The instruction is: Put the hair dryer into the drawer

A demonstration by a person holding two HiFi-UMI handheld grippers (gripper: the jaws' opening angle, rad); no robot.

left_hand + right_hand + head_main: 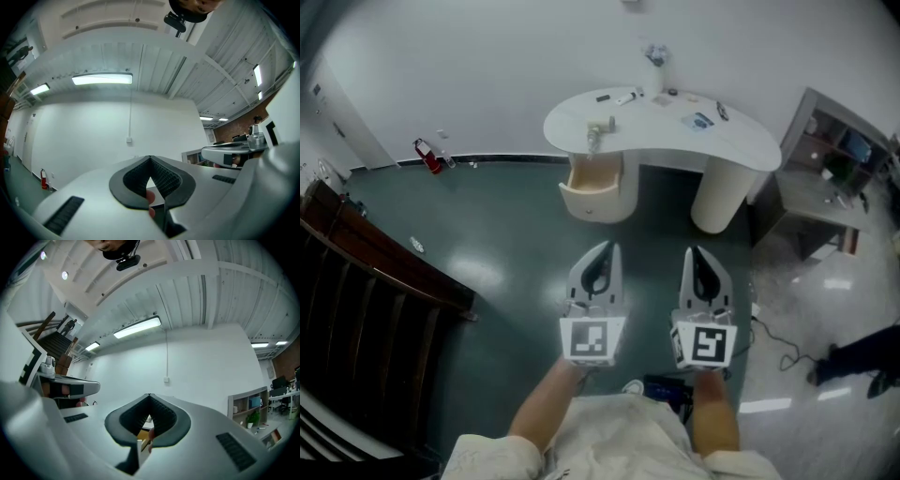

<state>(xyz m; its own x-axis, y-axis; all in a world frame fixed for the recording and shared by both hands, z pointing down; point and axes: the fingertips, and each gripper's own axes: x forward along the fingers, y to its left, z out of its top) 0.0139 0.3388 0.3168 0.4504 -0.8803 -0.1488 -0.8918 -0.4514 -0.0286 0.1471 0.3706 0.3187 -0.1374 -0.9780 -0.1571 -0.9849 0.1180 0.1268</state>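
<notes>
My left gripper [607,247] and right gripper [695,251] have jaws pressed together, empty. I can't spot the hair dryer on the far white curved tabletop [741,141]. It's presumably light, slick plastic, so I'd take its handle.

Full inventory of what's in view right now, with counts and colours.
table: 1, white, curved, against far wall
drawer: 1, beige, open, under table's left end
small items: several, mixed colours, on tabletop; too small to identify
fire extinguisher: 1, red, by wall, left
staircase: 1, dark wood, left
shelf unit: 1, grey, right
cable: 1, black, on floor, right
left gripper: 1, white, shut, empty
right gripper: 1, white, shut, empty
</notes>
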